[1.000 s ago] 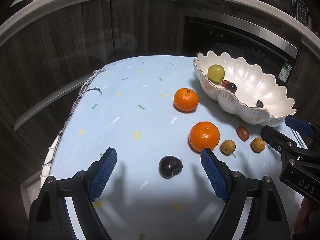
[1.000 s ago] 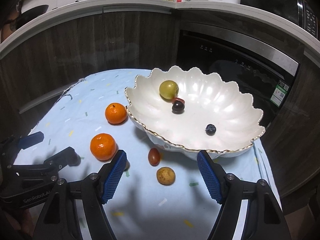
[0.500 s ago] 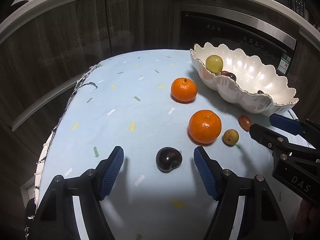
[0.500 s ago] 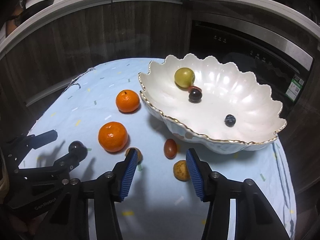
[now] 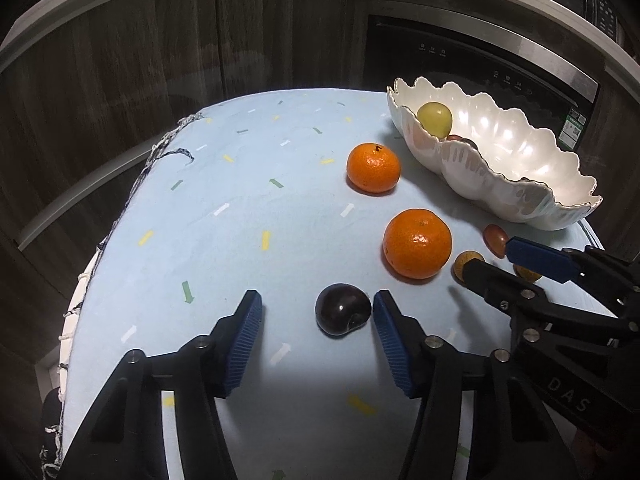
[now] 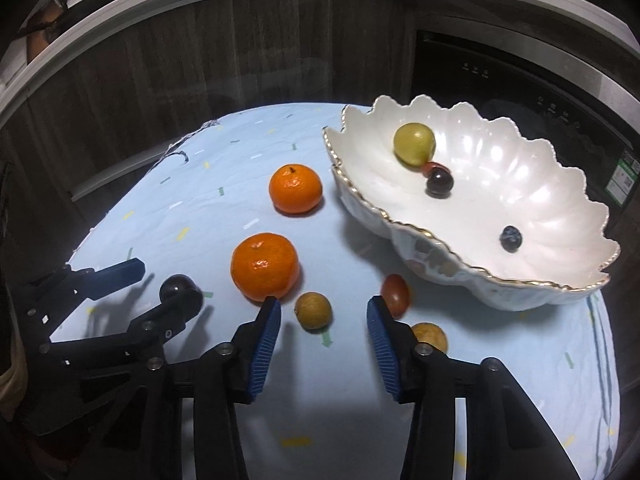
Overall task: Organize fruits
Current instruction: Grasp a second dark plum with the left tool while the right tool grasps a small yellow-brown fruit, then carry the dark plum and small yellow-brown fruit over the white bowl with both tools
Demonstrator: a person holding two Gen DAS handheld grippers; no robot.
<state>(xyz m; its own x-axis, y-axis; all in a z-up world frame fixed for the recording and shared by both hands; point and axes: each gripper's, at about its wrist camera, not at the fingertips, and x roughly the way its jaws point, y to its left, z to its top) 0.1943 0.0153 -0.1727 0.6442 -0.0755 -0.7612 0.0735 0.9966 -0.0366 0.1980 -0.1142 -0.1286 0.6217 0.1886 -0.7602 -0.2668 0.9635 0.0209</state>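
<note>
Fruits [image 6: 414, 145] in bowl [image 6: 520, 188]; left gripper [image 5: 316, 312] closing around plum [image 5: 341, 309], right gripper [image 6: 324, 314] closing around longan [image 6: 313, 311].

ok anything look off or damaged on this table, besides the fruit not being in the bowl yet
One thing: the light blue tablecloth is frayed along its far left edge, with a loose dark thread curling onto it. The white bowl and the fruit look intact.
</note>
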